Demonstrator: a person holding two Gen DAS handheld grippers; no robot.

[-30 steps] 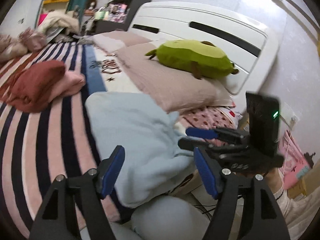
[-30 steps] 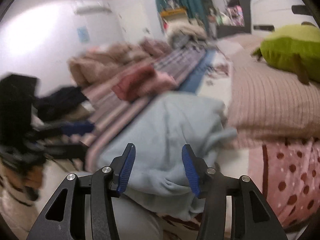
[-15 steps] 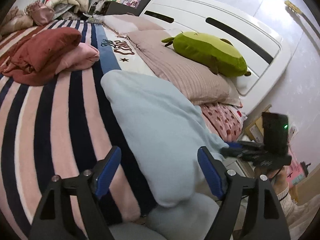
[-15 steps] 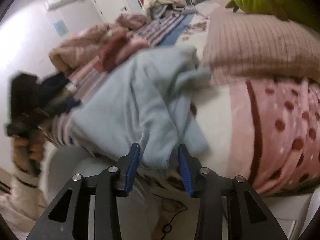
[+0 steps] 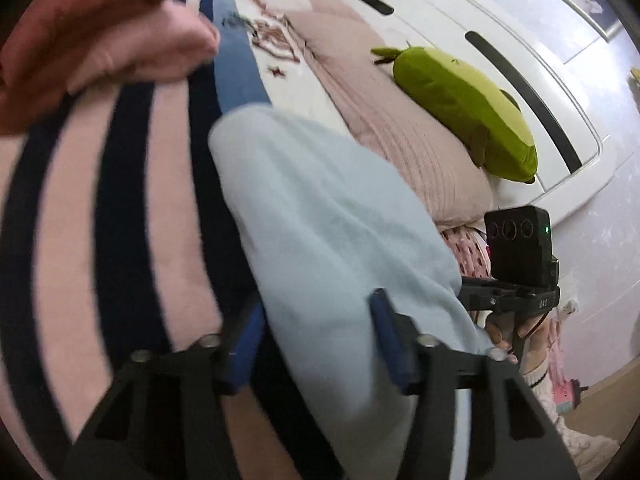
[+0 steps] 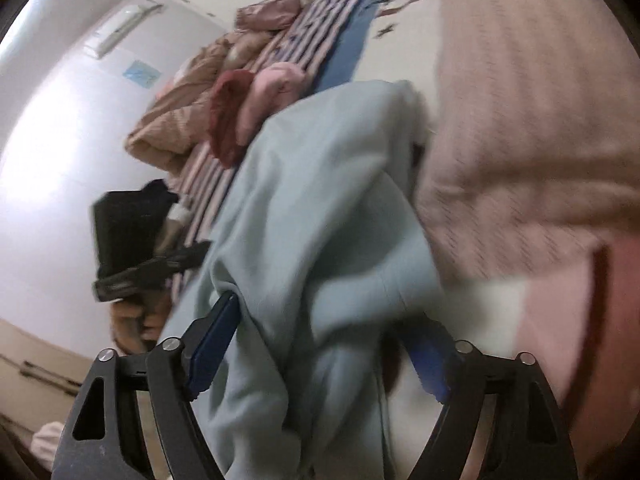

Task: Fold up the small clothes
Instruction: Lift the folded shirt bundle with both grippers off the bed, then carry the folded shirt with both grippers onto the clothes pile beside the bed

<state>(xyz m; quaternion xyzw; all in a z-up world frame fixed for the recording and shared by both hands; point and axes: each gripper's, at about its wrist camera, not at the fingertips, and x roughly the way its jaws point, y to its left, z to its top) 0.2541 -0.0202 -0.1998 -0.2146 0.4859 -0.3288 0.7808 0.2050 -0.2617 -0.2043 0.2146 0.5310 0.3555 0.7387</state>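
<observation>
The light blue garment [image 5: 328, 232] lay on the bed, across the striped blanket [image 5: 120, 208] and against the pink pillow [image 5: 400, 136], its near edge hanging over the bed's side; the left hand-held gripper [image 5: 316, 344] straddled that near edge, its jaws closing with the cloth between them, though blur hid whether the pads pressed it; the right hand-held gripper [image 6: 320, 356] stood over a bunched fold of the same garment [image 6: 320, 208], jaws opening, cloth between them but not clamped; a green plush toy [image 5: 464, 108] rested on the pillow; a red and pink clothes pile [image 6: 256, 108] sat farther up the blanket.
</observation>
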